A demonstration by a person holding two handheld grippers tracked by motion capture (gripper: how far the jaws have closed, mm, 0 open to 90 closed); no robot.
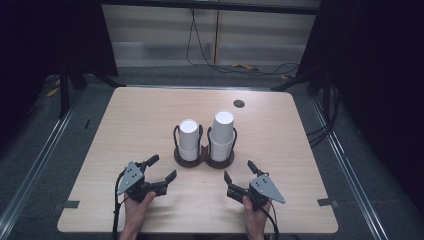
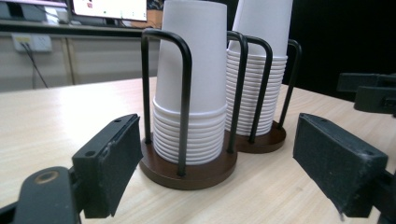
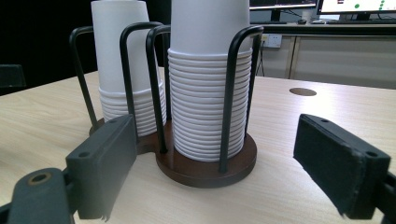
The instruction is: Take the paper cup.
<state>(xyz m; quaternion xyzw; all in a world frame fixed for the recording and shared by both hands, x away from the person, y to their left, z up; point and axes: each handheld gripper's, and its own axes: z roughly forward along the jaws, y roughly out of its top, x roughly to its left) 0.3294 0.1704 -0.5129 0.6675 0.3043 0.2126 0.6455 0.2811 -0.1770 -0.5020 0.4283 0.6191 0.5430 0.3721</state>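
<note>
A brown double holder (image 1: 204, 159) with black wire loops stands at the table's middle. It carries two stacks of upside-down white paper cups, the left stack (image 1: 189, 140) shorter than the right stack (image 1: 222, 132). My left gripper (image 1: 164, 167) rests open on the table just in front of the holder to the left, holding nothing. My right gripper (image 1: 239, 171) lies open in front to the right, also holding nothing. In the left gripper view the left stack (image 2: 191, 84) stands between my wide jaws, a little beyond them. The right gripper view frames the right stack (image 3: 208, 79) the same way.
The light wooden table (image 1: 130, 130) has a small round dark hole (image 1: 239, 103) at the back right. Cables (image 1: 250, 67) lie on the floor behind it. Grey tape marks (image 1: 327, 202) sit near the front corners. Dark curtains hang at both sides.
</note>
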